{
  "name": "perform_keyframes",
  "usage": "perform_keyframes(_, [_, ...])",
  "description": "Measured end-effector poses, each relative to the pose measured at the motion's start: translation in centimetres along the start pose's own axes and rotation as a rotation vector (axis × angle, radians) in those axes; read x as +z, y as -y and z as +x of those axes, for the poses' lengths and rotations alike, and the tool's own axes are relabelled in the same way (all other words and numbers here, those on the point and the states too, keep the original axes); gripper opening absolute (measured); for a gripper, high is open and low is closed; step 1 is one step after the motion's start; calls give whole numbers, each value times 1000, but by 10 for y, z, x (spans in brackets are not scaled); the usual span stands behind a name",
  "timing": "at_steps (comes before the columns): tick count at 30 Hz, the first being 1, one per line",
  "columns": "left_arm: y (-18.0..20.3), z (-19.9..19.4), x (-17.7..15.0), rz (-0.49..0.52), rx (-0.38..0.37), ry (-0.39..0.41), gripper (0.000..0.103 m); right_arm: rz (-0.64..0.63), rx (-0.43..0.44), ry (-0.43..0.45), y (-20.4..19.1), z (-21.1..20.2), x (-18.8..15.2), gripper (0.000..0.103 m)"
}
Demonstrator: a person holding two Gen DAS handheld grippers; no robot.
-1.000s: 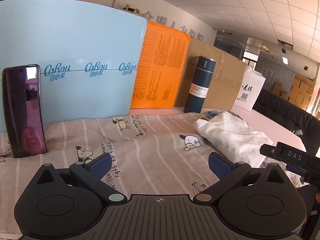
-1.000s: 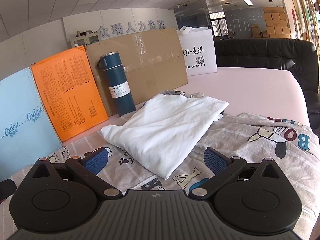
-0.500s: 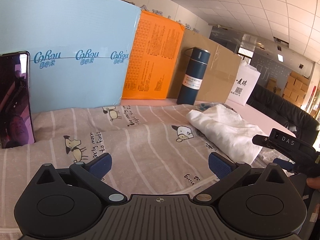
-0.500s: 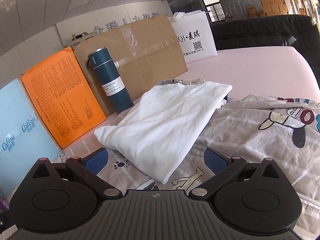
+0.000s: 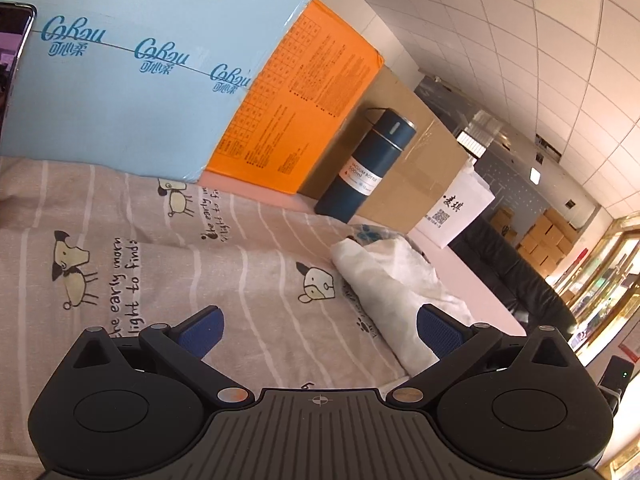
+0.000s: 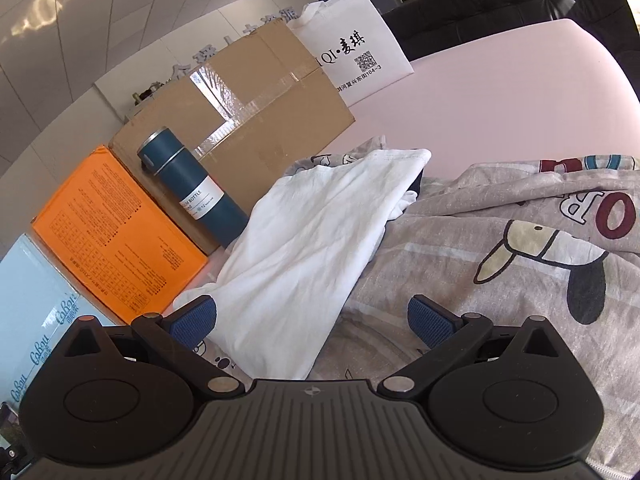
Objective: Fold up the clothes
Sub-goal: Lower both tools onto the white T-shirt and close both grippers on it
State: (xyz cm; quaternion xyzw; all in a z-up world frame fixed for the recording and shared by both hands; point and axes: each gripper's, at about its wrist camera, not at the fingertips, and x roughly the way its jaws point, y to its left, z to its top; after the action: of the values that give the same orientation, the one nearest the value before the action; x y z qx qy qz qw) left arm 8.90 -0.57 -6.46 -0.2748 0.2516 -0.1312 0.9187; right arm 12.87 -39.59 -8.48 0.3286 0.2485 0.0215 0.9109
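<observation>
We see a plain white garment (image 6: 320, 232) on a grey-beige striped sheet (image 5: 248, 280) printed with cartoon dogs and black lettering — behind it a dark blue bottle (image 6: 200, 188), an orange box (image 6: 116, 232), a pale blue panel (image 5: 132, 92). Our fingers (image 5: 202, 330) carry blue pads.

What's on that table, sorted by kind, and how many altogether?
Clothes and cloth: 2 (white garment, cartoon-print sheet)
Boxes: 3 (light blue box, orange box, cardboard box)
Bottles: 1 (blue vacuum bottle)
Bags: 1 (white bag)
Phones: 1 (phone)
Total: 8
</observation>
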Motion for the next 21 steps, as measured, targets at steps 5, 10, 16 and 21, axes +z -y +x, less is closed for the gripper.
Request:
perform_keyframes(5, [9, 47, 6, -112, -172, -39, 103, 73, 54, -13, 13, 10, 21, 103])
perform_keyframes(10, [16, 90, 3, -198, -242, -82, 103, 144, 98, -4, 30, 32, 50, 103])
perform_keyframes(16, [24, 131, -2, -193, -216, -132, 103, 139, 63, -55, 41, 67, 67, 103])
perform_keyframes(21, [34, 165, -4, -178, -207, -172, 103, 167, 107, -70, 50, 84, 71, 103])
